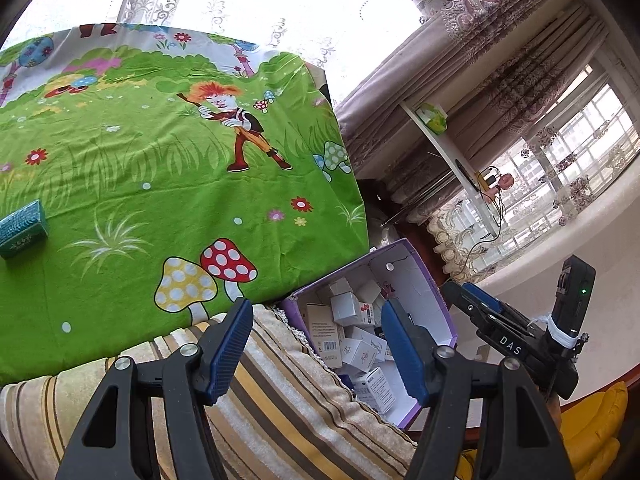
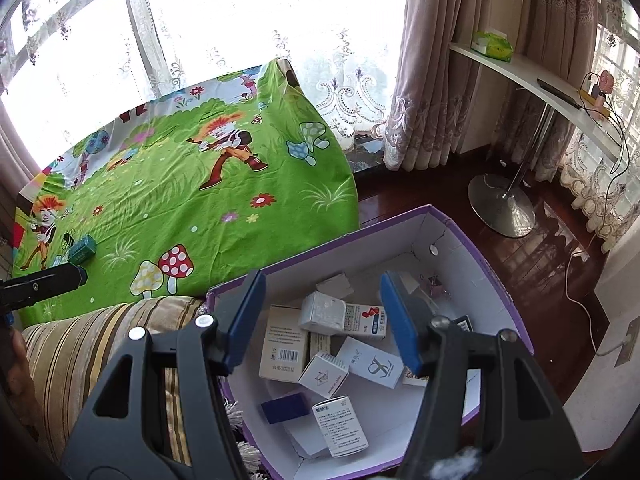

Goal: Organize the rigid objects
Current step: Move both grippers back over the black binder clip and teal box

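Between picks: both grippers' fingers spread, empty, above purple-rimmed white cardboard box; next likely teal rectangular carton on green cartoon-print table.

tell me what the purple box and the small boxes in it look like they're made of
Purple box: seemingly cardboard, purple printed outside, plain matte white inside; its far wall shows cracks and creases like bent paperboard.
Small boxes: thin printed carton, mostly white, with folded flaps, barcodes and text; some look slightly glossy. The dark blue one may be the same, but that is unclear.
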The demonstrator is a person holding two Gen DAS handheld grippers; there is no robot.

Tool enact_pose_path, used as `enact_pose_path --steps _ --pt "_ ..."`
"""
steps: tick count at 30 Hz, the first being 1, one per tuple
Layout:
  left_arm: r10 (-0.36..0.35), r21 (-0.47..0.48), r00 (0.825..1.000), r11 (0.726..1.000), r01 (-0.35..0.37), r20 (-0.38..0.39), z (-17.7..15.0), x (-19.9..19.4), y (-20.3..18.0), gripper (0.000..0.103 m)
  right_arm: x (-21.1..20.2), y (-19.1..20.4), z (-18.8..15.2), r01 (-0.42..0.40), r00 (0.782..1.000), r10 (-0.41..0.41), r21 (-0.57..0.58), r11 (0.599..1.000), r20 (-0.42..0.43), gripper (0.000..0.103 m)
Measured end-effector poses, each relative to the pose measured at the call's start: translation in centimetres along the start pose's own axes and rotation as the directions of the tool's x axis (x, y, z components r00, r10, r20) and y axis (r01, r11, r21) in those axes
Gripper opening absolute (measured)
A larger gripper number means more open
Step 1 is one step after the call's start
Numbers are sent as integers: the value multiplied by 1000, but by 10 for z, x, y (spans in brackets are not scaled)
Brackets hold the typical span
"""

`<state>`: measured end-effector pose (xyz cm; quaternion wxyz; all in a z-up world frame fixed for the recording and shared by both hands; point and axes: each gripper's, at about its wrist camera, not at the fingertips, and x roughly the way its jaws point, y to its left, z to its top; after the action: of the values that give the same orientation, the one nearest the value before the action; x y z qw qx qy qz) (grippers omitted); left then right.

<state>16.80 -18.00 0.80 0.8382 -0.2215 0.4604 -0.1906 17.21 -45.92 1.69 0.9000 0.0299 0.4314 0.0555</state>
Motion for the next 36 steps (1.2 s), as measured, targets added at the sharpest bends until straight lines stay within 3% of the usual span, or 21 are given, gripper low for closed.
enact_pose_path --steps 17,28,36 --pt "137 -126 987 984 -125 89 7 -54 88 67 6 90 8 -119 993 115 -133 984 -33 67" --pt "250 -233 962 947 -220 109 4 -90 157 67 16 174 12 -206 978 192 -276 939 -74 70" --pt "290 -292 951 924 -248 111 4 -107 195 62 22 233 19 -257 966 239 -363 896 -95 72"
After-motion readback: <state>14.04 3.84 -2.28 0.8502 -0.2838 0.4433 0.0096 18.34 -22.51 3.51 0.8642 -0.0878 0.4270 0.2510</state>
